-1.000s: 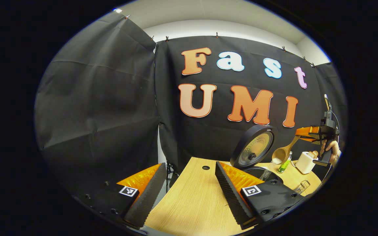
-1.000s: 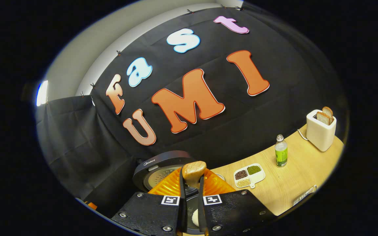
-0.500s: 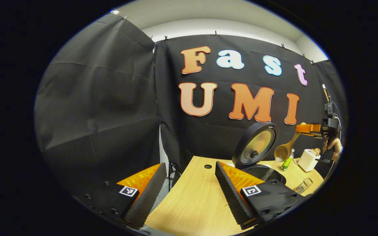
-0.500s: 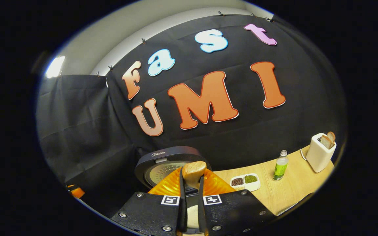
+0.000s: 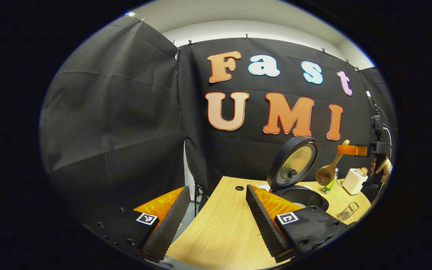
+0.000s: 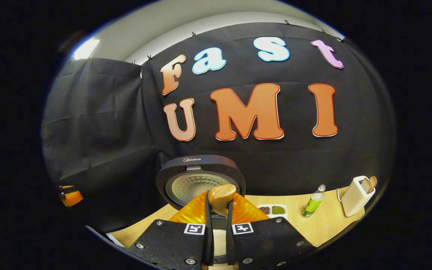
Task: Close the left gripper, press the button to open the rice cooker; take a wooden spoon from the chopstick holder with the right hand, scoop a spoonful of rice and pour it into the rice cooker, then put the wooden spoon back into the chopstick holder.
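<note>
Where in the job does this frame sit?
Done: the cooker lid stands open, and rice lies in the pot. In hand: the right claw is shut on the spoon above the cooker. Left: putting the spoon back in its holder. The left claw is open and idle.

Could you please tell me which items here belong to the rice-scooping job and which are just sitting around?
Part of the job:
- rice cooker, lid up
- wooden spoon, held in the right claw
- white rice in the cooker pot

Just lying about:
- toaster with bread
- green bottle
- divided dish of beans
- left claw, open and idle
</note>
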Demonstrator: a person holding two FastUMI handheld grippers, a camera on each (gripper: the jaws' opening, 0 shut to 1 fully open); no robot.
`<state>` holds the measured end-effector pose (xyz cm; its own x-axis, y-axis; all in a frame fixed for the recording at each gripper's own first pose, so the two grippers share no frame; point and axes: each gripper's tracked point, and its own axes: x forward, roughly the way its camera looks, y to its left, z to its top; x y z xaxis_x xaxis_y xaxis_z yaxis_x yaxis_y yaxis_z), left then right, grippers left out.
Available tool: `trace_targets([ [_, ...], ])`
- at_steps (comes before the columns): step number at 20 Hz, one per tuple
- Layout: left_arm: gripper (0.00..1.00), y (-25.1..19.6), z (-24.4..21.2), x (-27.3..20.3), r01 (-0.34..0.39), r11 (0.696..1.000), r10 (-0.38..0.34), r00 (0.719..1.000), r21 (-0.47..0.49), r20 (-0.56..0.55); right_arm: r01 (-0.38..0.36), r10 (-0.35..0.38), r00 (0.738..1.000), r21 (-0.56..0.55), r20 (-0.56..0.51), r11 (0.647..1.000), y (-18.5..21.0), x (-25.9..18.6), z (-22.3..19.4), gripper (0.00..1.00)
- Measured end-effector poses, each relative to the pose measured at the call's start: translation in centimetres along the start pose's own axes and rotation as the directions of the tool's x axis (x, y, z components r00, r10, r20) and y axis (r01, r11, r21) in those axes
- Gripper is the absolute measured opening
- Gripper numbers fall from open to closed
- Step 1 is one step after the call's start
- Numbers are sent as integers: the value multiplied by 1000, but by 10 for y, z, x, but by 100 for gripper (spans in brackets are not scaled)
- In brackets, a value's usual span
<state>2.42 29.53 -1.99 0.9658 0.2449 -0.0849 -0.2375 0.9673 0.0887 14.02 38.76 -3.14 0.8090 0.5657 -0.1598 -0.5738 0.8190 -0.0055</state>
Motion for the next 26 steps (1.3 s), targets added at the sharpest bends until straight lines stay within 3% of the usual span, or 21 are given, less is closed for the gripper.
trace_targets([
  [9, 98, 0, -4, -8, -17, 1000, 17, 1000, 2, -12, -46, 41, 999, -137, -36, 989, 13, -3, -16, 12],
  [15, 100, -7, 2, -12, 10, 999, -11, 1000, -41, -3, -55, 54, 998, -12, -26, 998, 3, -17, -6, 12],
  [20, 98, -18, 13, -14, 6, 999, -5, 999, -40, 34, -7, 7, 1000, 68, 4, 998, -38, -47, 11, 12],
  [26, 97, -44, 33, -14, 37, 999, -34, 993, -25, 111, 124, -125, 992, 118, -3, 985, -113, -102, 3, 12],
])
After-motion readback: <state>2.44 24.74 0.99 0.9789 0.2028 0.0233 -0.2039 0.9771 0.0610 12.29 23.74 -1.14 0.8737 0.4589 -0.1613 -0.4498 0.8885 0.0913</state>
